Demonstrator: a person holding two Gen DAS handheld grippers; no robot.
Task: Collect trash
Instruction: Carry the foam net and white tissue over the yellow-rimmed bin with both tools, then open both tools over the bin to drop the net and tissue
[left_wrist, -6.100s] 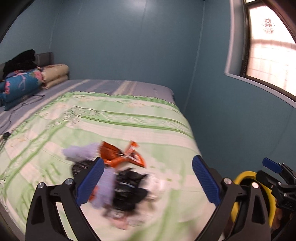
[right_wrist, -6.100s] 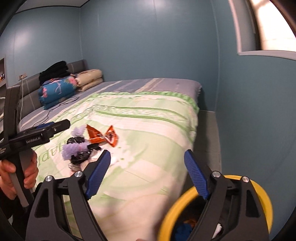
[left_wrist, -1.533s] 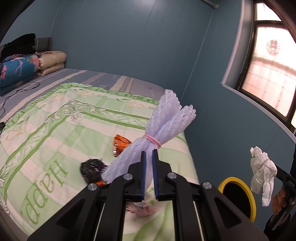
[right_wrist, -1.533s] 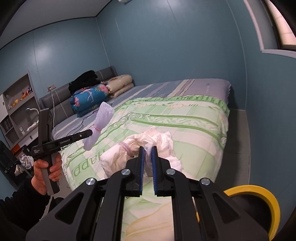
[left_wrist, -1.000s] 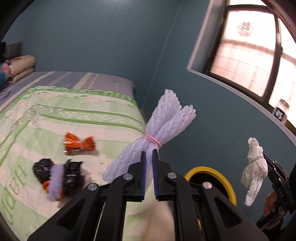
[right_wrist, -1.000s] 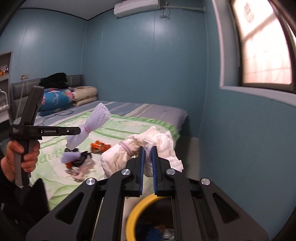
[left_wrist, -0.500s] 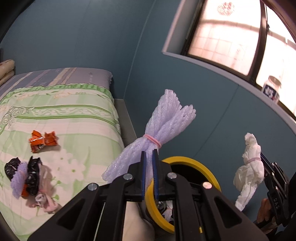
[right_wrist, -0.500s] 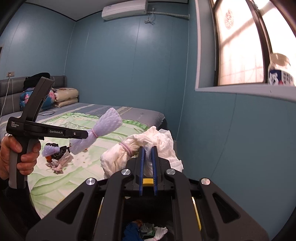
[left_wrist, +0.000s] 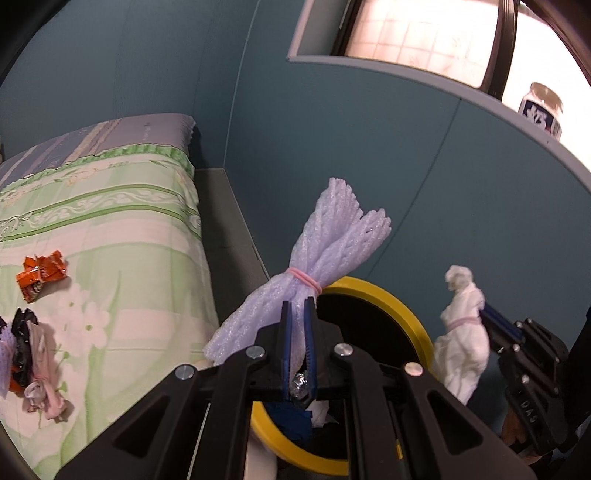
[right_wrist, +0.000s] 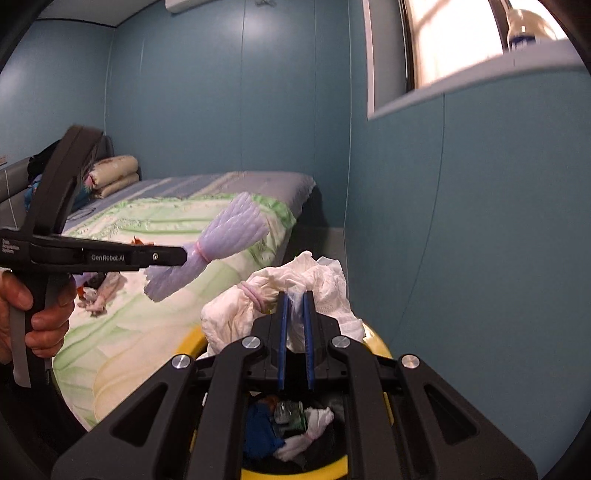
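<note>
My left gripper (left_wrist: 297, 306) is shut on a lilac foam net bundle (left_wrist: 325, 254) tied with a pink rubber band, held over the yellow-rimmed trash bin (left_wrist: 384, 295). My right gripper (right_wrist: 294, 297) is shut on a crumpled white tissue wad (right_wrist: 280, 295), also banded in pink, just above the same bin (right_wrist: 376, 347). From the right wrist, the left gripper (right_wrist: 183, 255) with its foam bundle (right_wrist: 225, 236) sits to the left; from the left wrist, the right gripper (left_wrist: 485, 314) and tissue (left_wrist: 461, 332) hang at the right. Blue and white trash (right_wrist: 291, 424) lies inside the bin.
A bed with a green floral cover (left_wrist: 110, 229) stands left of the bin. On it lie an orange wrapper (left_wrist: 40, 275) and a heap of black, pink and lilac scraps (left_wrist: 26, 350). The blue wall and a window sill with a jar (left_wrist: 541, 109) rise behind.
Both grippers have swung away from the bed toward the bin and dropped lower; the bin now sits directly under each load. Both grips are unchanged.
</note>
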